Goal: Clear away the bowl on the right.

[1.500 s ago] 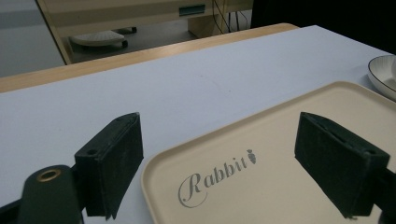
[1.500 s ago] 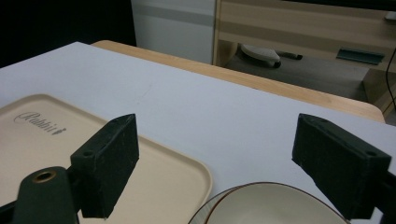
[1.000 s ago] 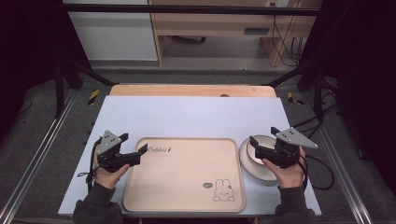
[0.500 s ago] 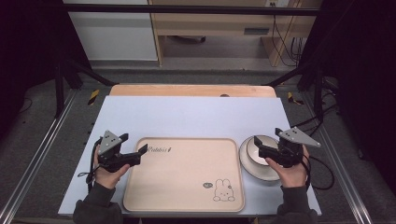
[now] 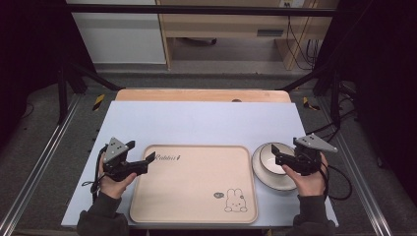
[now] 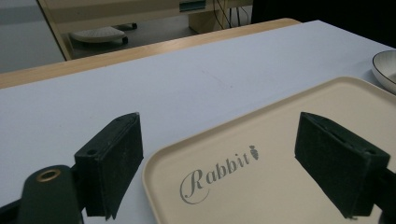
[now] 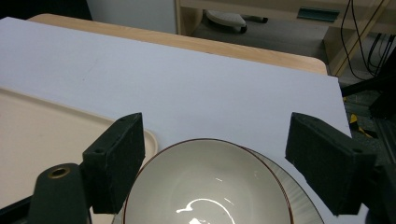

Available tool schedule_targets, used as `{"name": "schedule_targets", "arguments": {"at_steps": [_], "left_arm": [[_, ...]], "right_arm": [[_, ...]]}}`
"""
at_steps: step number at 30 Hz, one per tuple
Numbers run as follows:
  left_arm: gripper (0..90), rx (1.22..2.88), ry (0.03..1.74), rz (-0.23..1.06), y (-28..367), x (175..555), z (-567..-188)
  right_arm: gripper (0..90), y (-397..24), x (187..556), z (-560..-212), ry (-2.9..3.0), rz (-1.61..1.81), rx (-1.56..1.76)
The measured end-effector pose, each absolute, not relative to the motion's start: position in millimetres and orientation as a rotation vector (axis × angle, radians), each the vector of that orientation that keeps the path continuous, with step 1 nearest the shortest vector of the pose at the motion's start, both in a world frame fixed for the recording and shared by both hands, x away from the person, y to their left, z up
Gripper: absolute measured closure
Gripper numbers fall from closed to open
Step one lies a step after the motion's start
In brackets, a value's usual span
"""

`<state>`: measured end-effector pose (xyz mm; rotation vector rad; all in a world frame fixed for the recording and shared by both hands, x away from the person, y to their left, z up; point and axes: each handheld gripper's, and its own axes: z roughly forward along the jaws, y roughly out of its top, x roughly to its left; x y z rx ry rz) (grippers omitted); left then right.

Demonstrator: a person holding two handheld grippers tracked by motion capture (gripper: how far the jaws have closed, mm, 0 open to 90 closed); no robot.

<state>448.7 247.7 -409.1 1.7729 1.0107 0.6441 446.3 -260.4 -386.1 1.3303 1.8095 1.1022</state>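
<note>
A beige tray [image 5: 196,182] printed with "Rabbit" and a small bunny lies at the front middle of the table. To its right, a white bowl [image 5: 268,157] with a brown rim sits on a white plate [image 5: 275,181]. My left gripper [image 5: 141,151] hovers open at the tray's near left corner, its pads apart over the word "Rabbit" on the tray [image 6: 280,140]. My right gripper [image 5: 286,150] is open just above the bowl [image 7: 205,186], one pad on each side of its rim and touching nothing. The left gripper [image 6: 233,163] and the right gripper [image 7: 224,158] both hold nothing.
A pale blue mat [image 5: 206,123] covers the wooden table [image 5: 201,95]. Dark frame rails run along both sides, and cables [image 5: 339,184] trail off the right edge. A cabinet and a desk stand on the floor beyond the far edge.
My right gripper has drifted slightly to the right over the bowl. The left gripper, the tray and the dishes are where they were.
</note>
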Motion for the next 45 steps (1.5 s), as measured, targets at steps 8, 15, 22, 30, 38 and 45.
{"name": "schedule_targets", "arguments": {"at_steps": [8,15,22,30,38,45], "left_arm": [[14.9,1.782,1.011,0.644,247.6,449.3,-410.0],[14.9,1.784,1.012,0.643,247.7,449.6,-410.2],[14.9,1.786,1.013,0.641,247.7,449.9,-410.7],[14.9,1.792,1.015,0.638,247.3,450.5,-411.7],[14.9,1.797,1.015,0.639,246.7,451.0,-412.5],[14.9,1.803,1.017,0.638,246.6,451.5,-413.5]], "right_arm": [[20.1,-266.8,447.3,-387.4,1.793,1.096,1.367],[21.0,-270.2,450.0,-390.9,1.804,1.077,1.392],[21.8,-273.3,452.1,-394.1,1.808,1.065,1.424],[22.1,-276.0,454.8,-397.9,1.82,1.041,1.447],[21.8,-278.6,457.5,-401.2,1.829,1.023,1.466],[22.4,-281.9,460.2,-405.2,1.834,1.01,1.493]]}}
